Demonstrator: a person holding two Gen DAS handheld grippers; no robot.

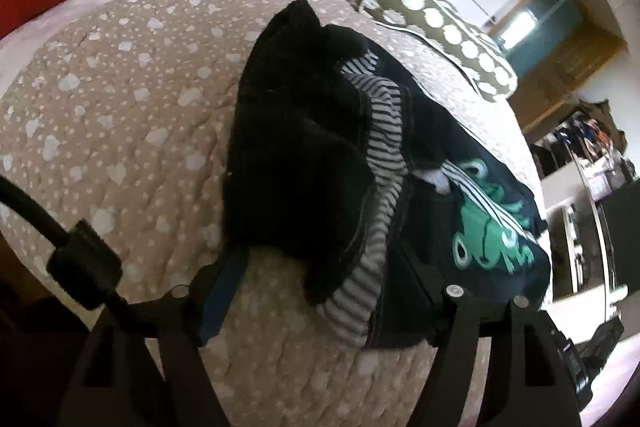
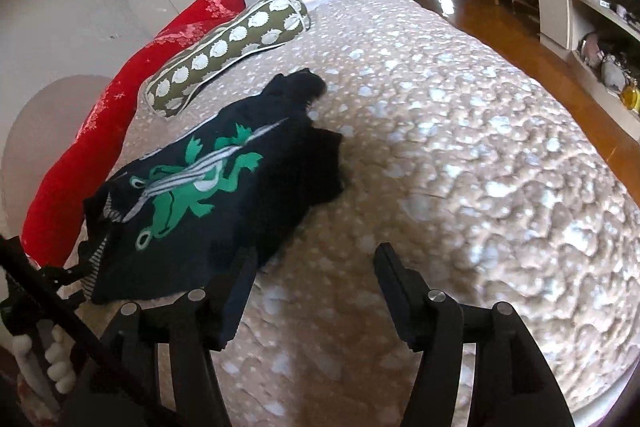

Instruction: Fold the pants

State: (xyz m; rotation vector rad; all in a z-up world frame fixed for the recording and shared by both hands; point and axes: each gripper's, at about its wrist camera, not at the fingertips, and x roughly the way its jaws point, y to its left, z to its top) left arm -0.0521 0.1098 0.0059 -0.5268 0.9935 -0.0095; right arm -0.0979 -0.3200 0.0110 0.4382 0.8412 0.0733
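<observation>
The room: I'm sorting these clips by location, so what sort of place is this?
Most likely a bedroom in a home. The pants lie on a bed with a quilted spotted bedspread, a dotted bolster pillow sits beside them, and cluttered shelves line the wall.

No text, brand, number or sign can be read in either wrist view. The only marking is a wordless green frog print (image 2: 188, 183) on the dark pants (image 2: 224, 195), ahead and to the left of the right gripper (image 2: 316, 271); it carries no letters.
</observation>
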